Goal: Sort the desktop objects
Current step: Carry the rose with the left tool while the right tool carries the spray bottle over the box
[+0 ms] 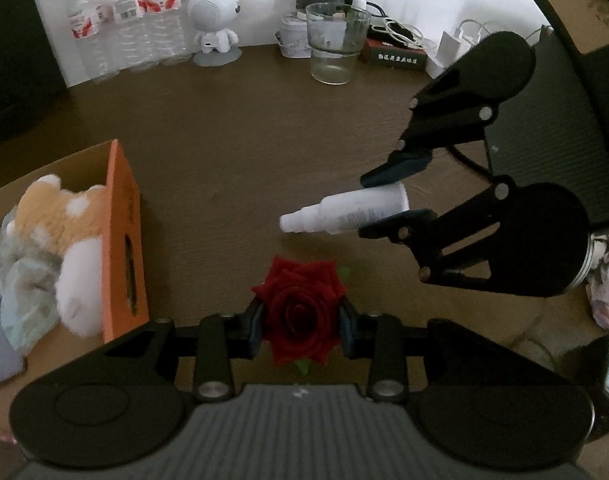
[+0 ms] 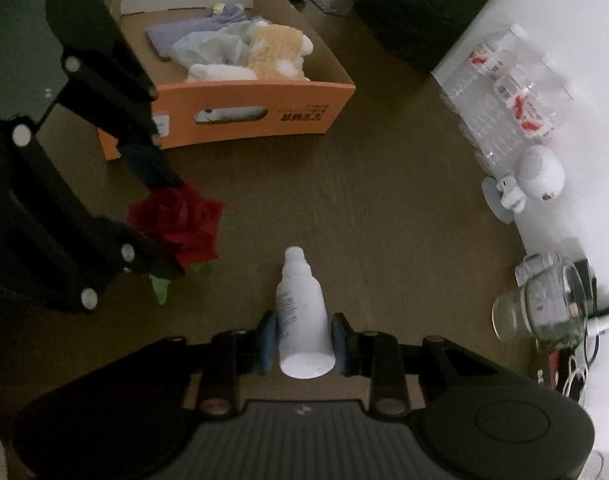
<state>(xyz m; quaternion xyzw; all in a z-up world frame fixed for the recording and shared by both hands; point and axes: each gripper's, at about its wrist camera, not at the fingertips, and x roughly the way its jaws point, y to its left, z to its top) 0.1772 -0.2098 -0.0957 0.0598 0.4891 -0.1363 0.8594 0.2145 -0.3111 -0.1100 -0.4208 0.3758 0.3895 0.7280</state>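
My left gripper (image 1: 300, 326) is shut on a red rose (image 1: 300, 312), held above the brown table; it also shows in the right wrist view (image 2: 166, 224) with the rose (image 2: 180, 220). My right gripper (image 2: 302, 338) is shut on a white spray bottle (image 2: 302, 312), nozzle pointing away. In the left wrist view the right gripper (image 1: 396, 196) holds the bottle (image 1: 344, 214) just right of and beyond the rose. An orange cardboard box (image 2: 240, 116) holds plush toys and cloth; it sits left of the rose (image 1: 124, 240).
Along the white wall stand water bottles (image 1: 124, 28), a white robot figure (image 1: 216, 20), a glass cup (image 1: 332, 40), and chargers with cables (image 1: 448, 48). A dark mat (image 1: 552, 152) lies at right. A black box (image 2: 424, 8) stands beyond the orange box.
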